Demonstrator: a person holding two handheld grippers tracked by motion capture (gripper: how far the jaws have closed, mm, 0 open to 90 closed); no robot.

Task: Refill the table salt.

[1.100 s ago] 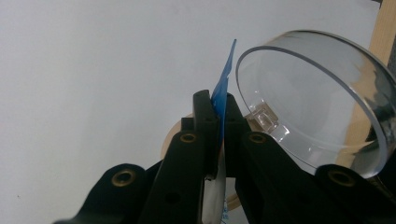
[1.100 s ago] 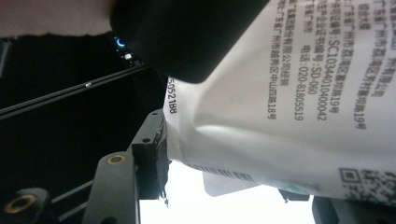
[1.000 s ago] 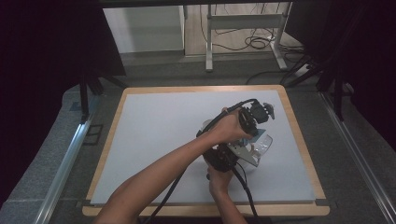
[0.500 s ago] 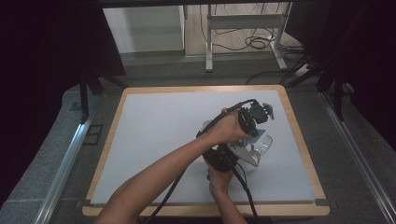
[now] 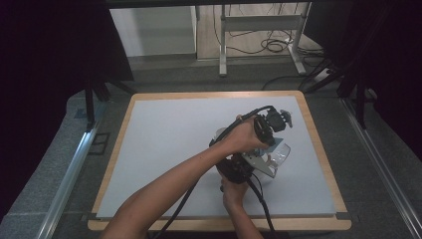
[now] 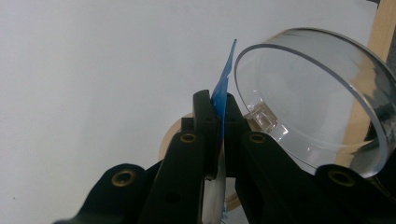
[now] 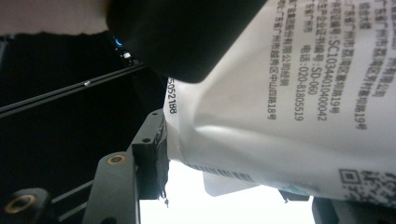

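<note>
On the right half of the tabletop (image 5: 164, 144), seen from the high view, both hands meet over a clear bowl (image 5: 279, 155). The left tongs (image 5: 272, 135) reach across from the near left, a hand wrapped round them, and point down at the bowl's near-left side. The right tongs (image 5: 249, 167) sit just nearer, under the left hand, with their grey plate showing. The bowl lies near the right wooden edge of the tabletop.

In the left gripper view, the left tongs (image 6: 218, 109) are pinched tight on a thin blue sheet (image 6: 225, 77), whose point sticks up past the jaw tips. The bowl (image 6: 322, 93) is tipped, its mouth facing the camera, right beside the jaws, with a small clear tab by the right jaw.

In the right gripper view, the right tongs (image 7: 233, 186) stand about half open around a white pouch (image 7: 289, 107) printed with text and a code square. The left jaw presses on the pouch's side; the right jaw is mostly hidden behind it.
</note>
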